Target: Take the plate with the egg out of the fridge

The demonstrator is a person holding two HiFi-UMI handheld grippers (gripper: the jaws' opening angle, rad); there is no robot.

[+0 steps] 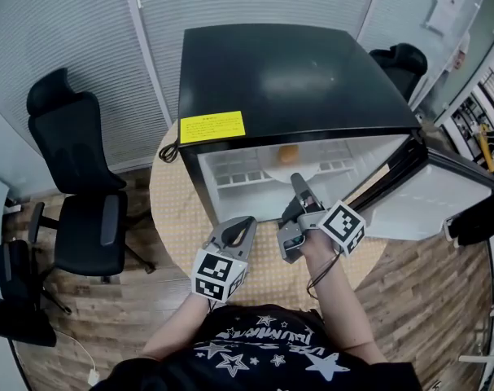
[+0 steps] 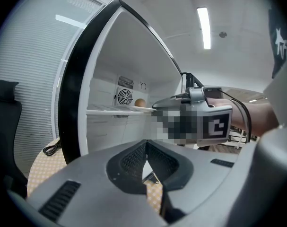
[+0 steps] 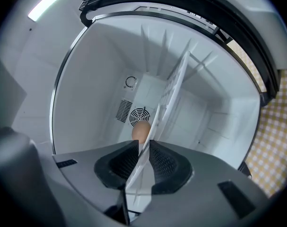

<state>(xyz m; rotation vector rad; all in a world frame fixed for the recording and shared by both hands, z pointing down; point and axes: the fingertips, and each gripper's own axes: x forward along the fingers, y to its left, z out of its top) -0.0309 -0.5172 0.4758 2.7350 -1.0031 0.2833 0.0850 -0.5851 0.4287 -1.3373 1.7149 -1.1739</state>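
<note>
A black mini fridge [image 1: 295, 80] stands open on a round table. On its white shelf [image 1: 238, 169] lies a brown egg [image 1: 288, 155] on a white plate [image 1: 281, 172]. My right gripper [image 1: 297, 179] reaches into the fridge, shut on the plate's near rim. In the right gripper view the plate [image 3: 139, 174] runs edge-on between the pads, with the egg [image 3: 140, 131] just beyond them. My left gripper [image 1: 245, 222] hangs lower, in front of the fridge, shut on nothing. The left gripper view shows its closed tips [image 2: 146, 144] and, further off, the egg [image 2: 140, 102] and the right gripper [image 2: 157, 107].
The fridge door [image 1: 442, 198] is swung open to the right. The round table [image 1: 181, 218] has a checked top. A black office chair [image 1: 76, 194] stands at the left and another [image 1: 401, 59] behind the fridge. A fan grille [image 3: 139, 116] sits on the fridge's back wall.
</note>
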